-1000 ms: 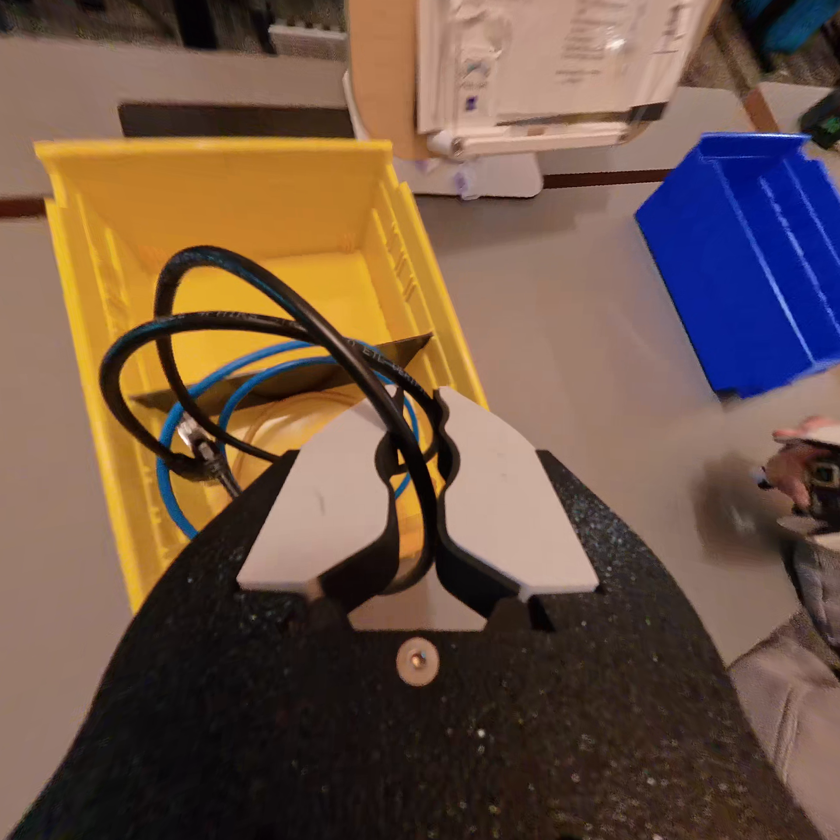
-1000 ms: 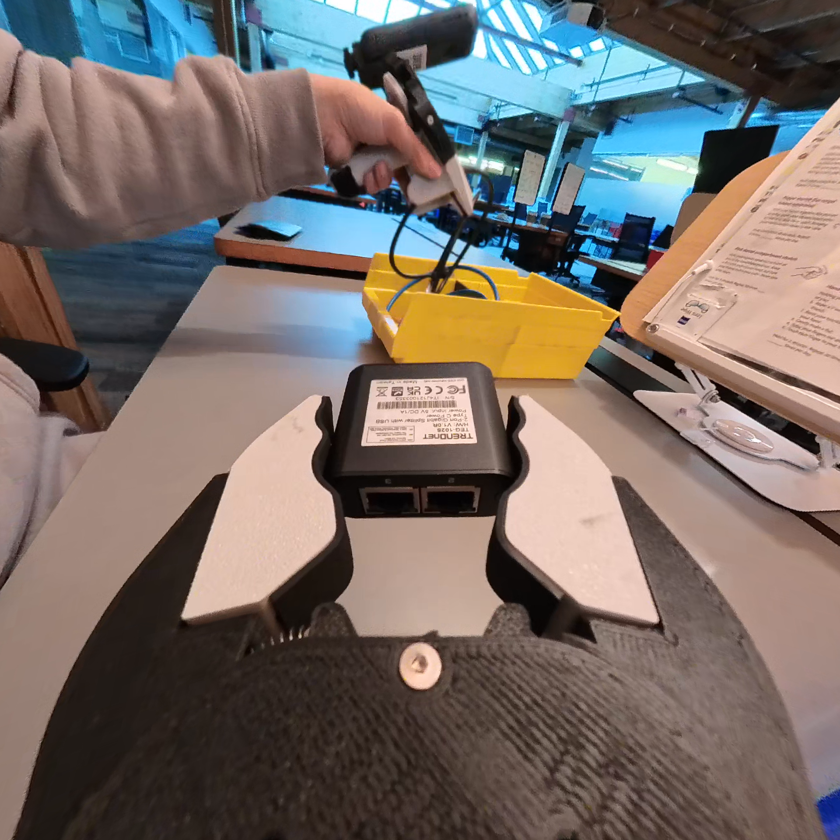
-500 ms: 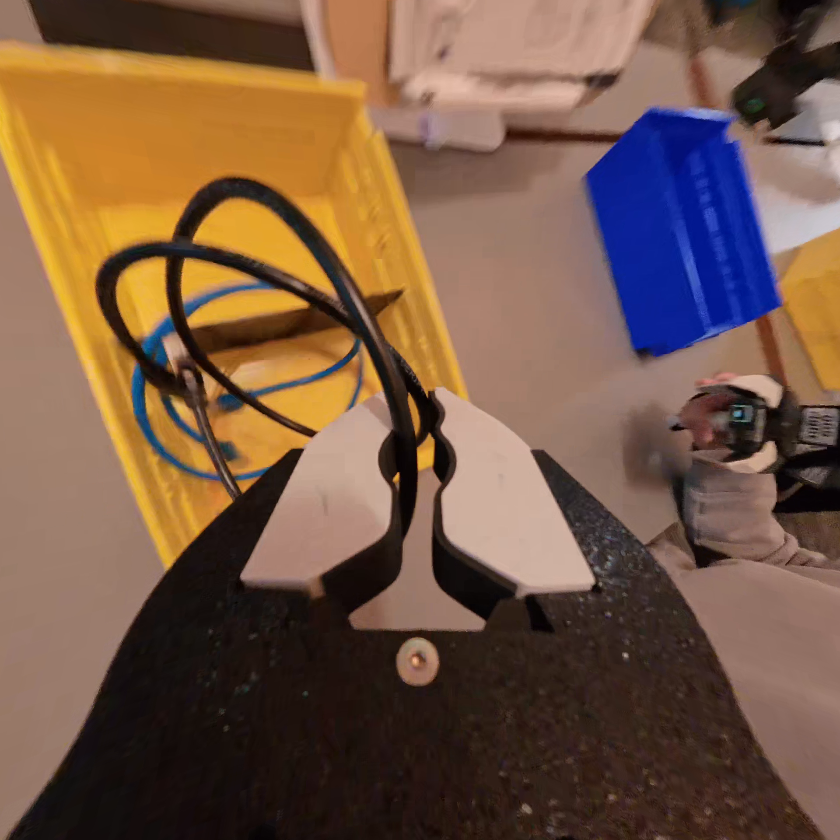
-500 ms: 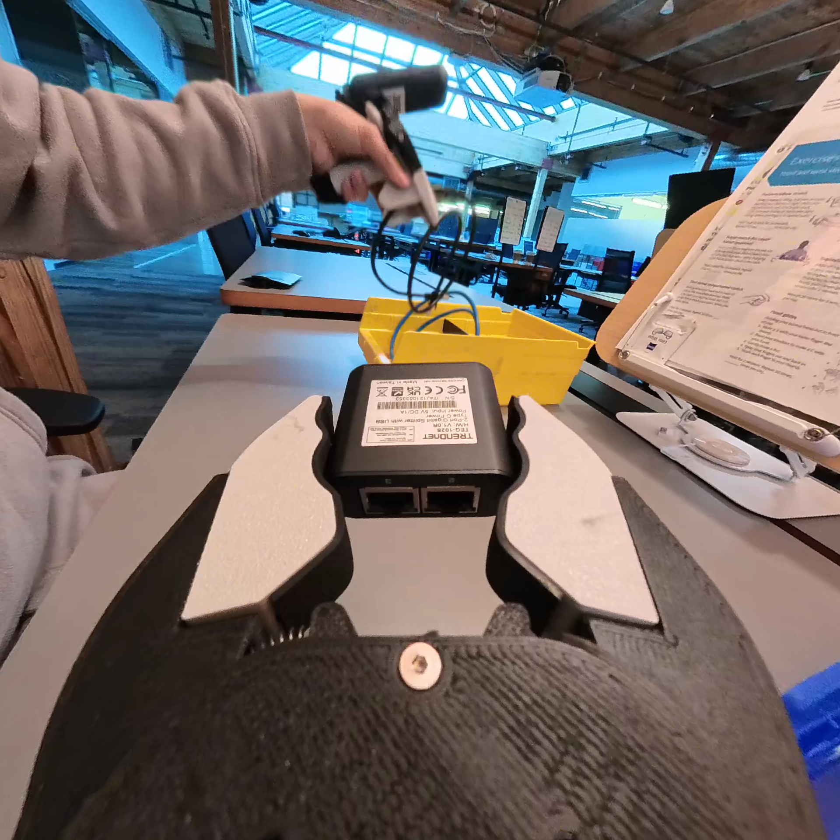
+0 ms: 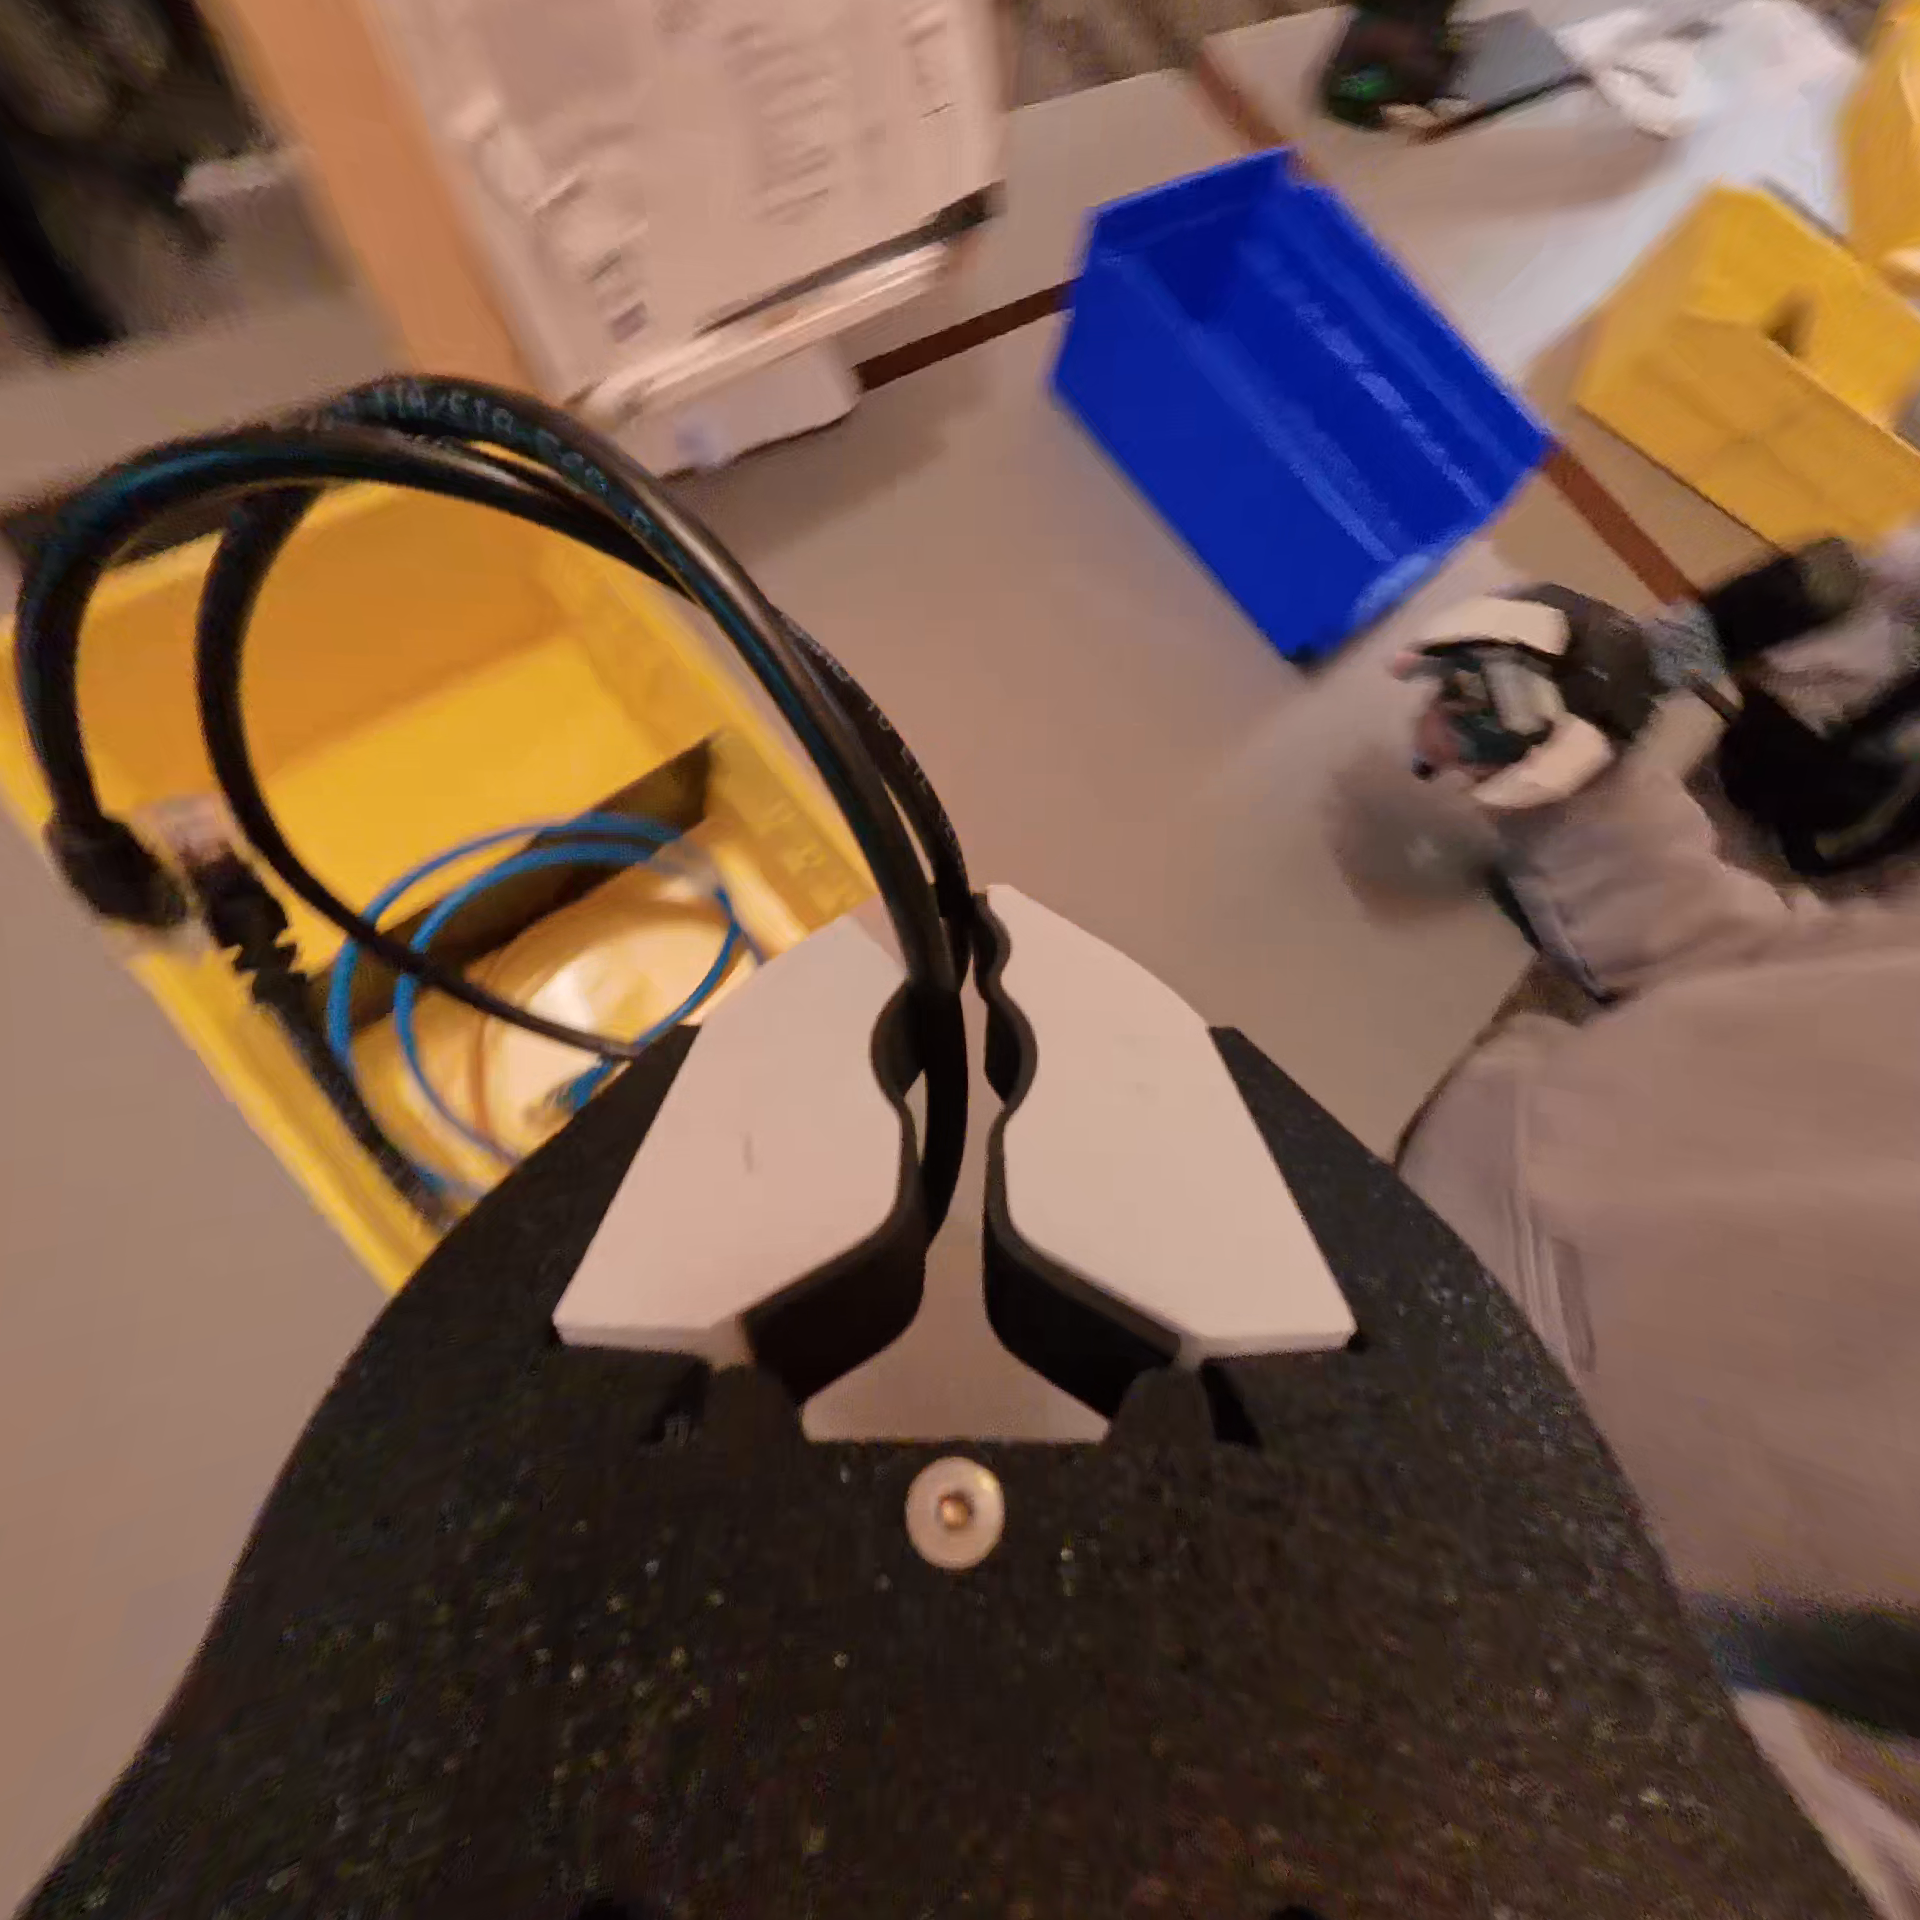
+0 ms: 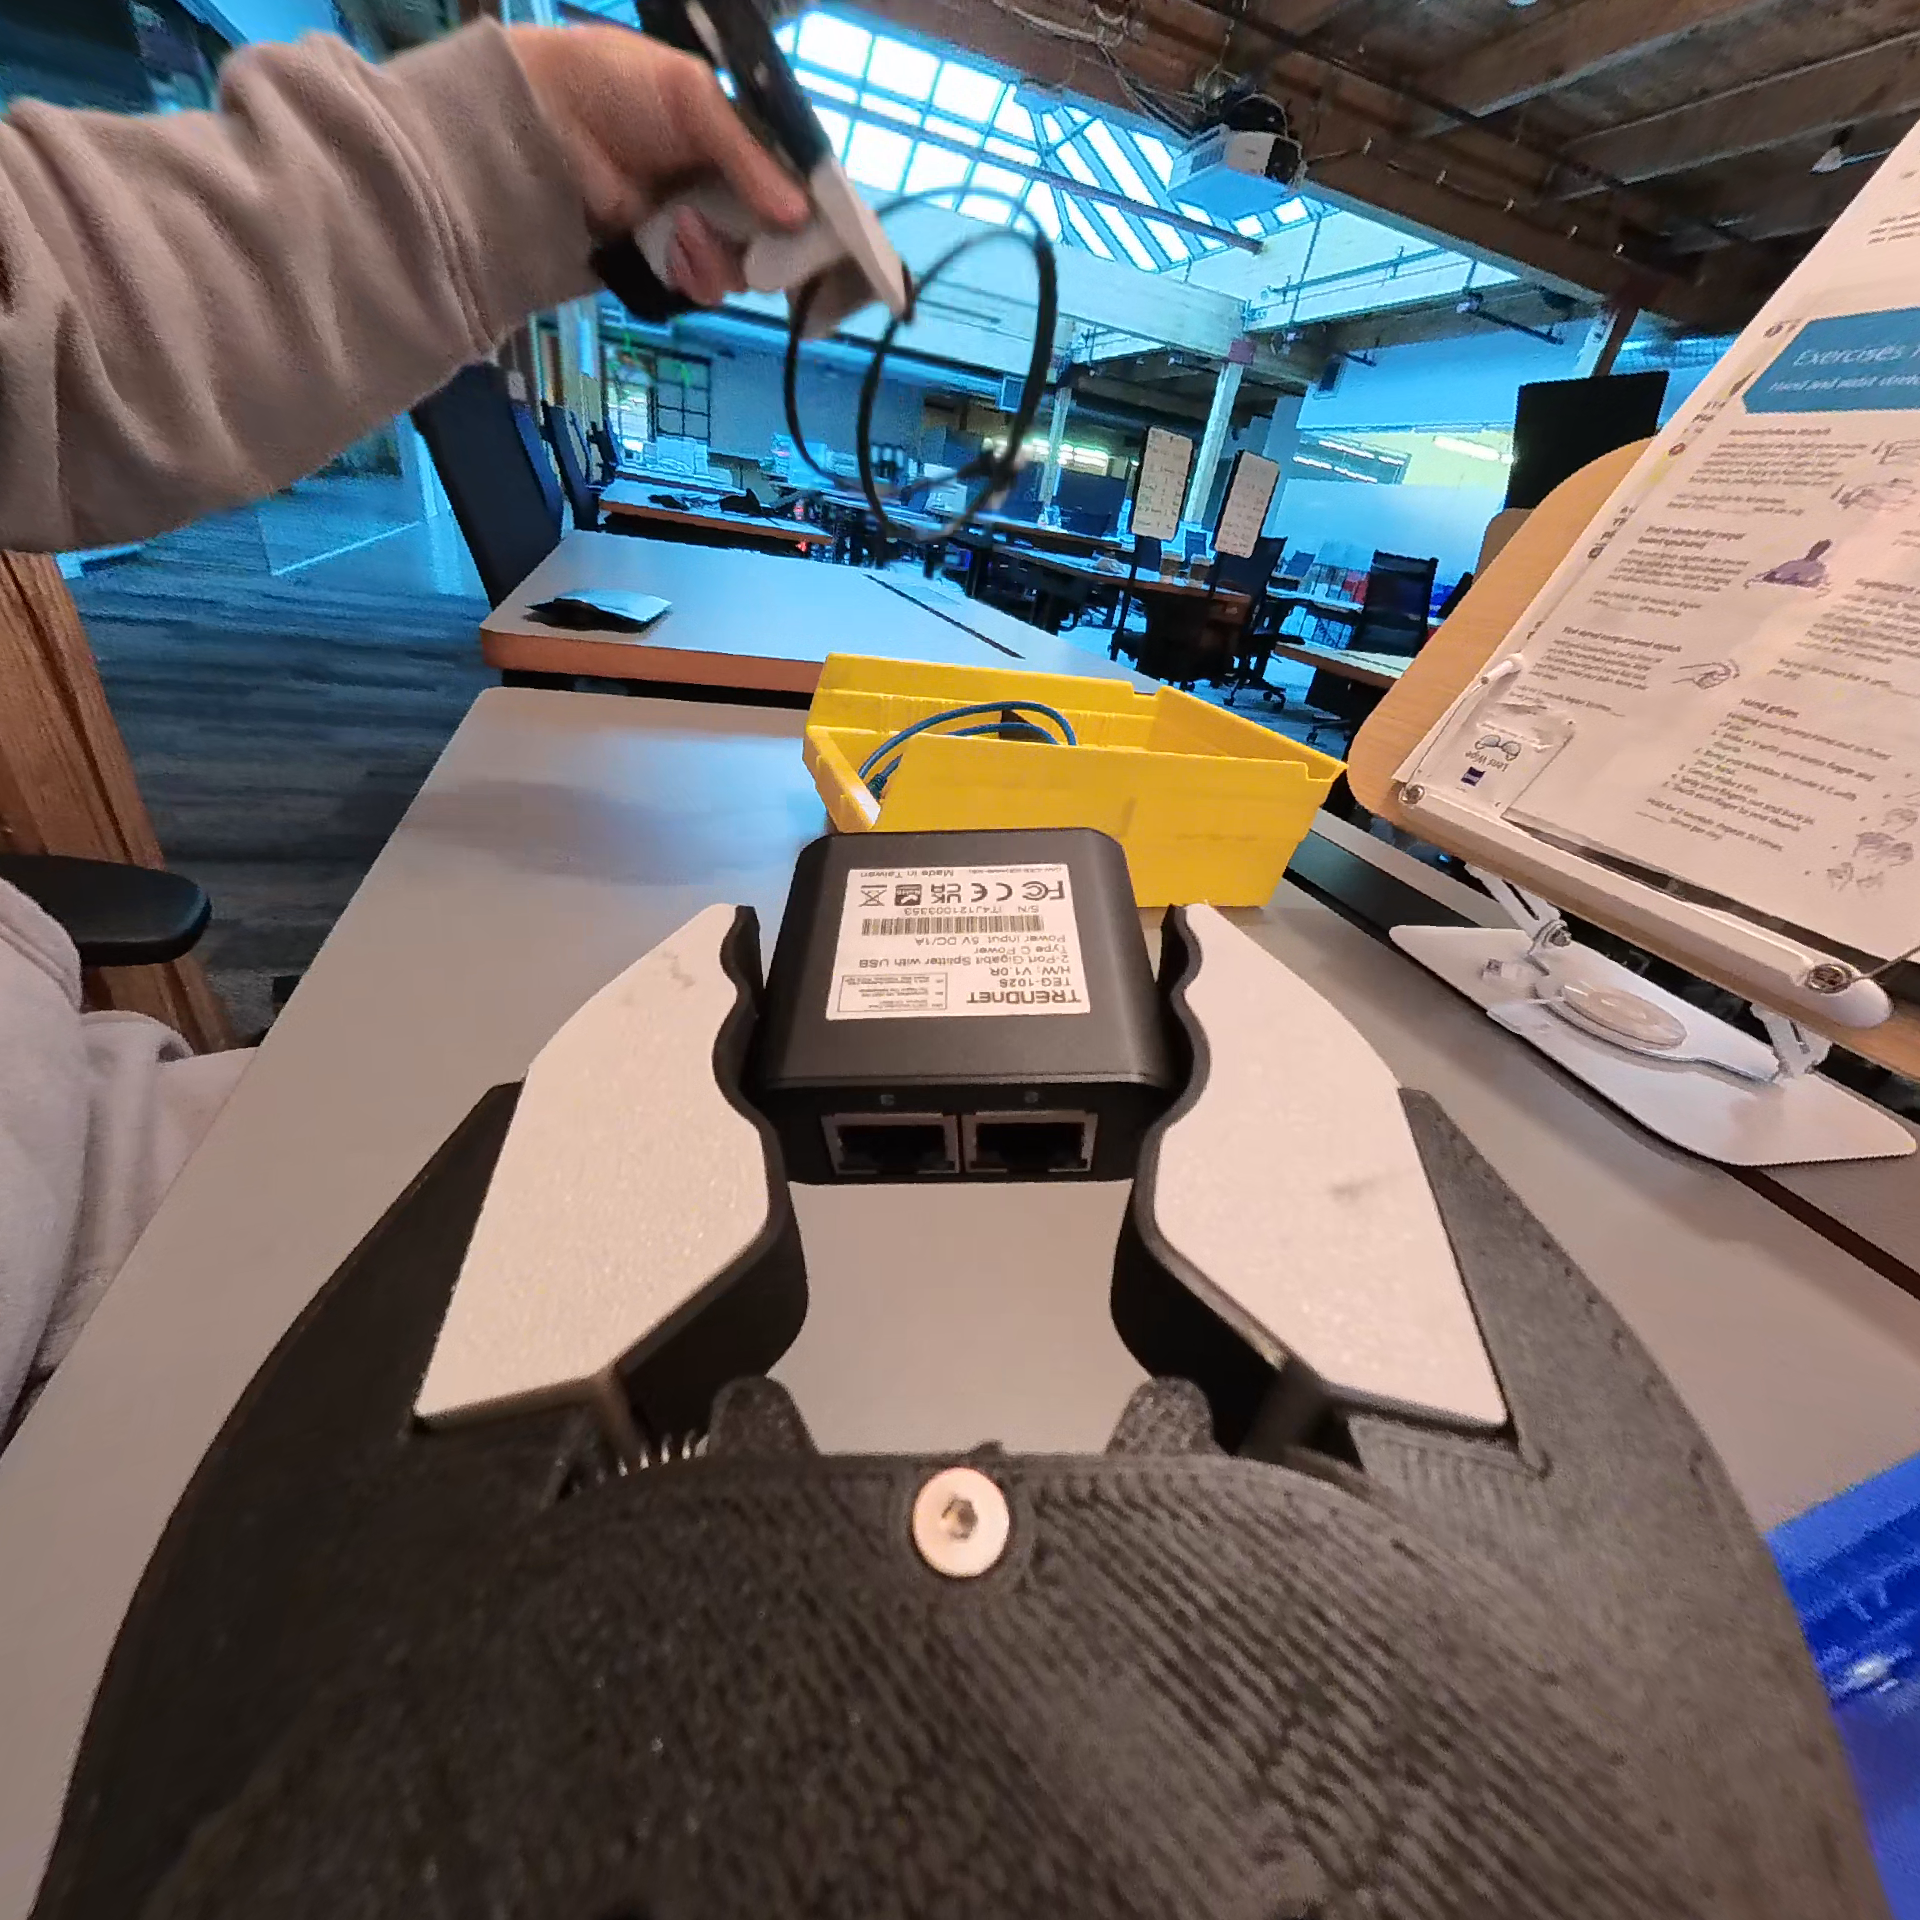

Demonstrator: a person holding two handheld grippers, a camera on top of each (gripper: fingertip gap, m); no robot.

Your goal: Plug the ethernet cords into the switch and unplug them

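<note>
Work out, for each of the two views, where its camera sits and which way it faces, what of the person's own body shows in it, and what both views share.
Left wrist view: sits on the left tool, raised above the table, looking down along its fingers at the black cord it grips and the yellow bin; a grey sleeve shows.
Right wrist view: sits on the right tool, low over the table, facing level across it past the switch; the other hand shows.
Shared: black cord, yellow bin, blue cord, document stand.

Two ethernet cords, one black (image 5: 665,582) and one blue (image 5: 540,914); one switch (image 6: 961,987); two yellow bins (image 5: 436,665) (image 5: 1745,364); one blue bin (image 5: 1288,405).
</note>
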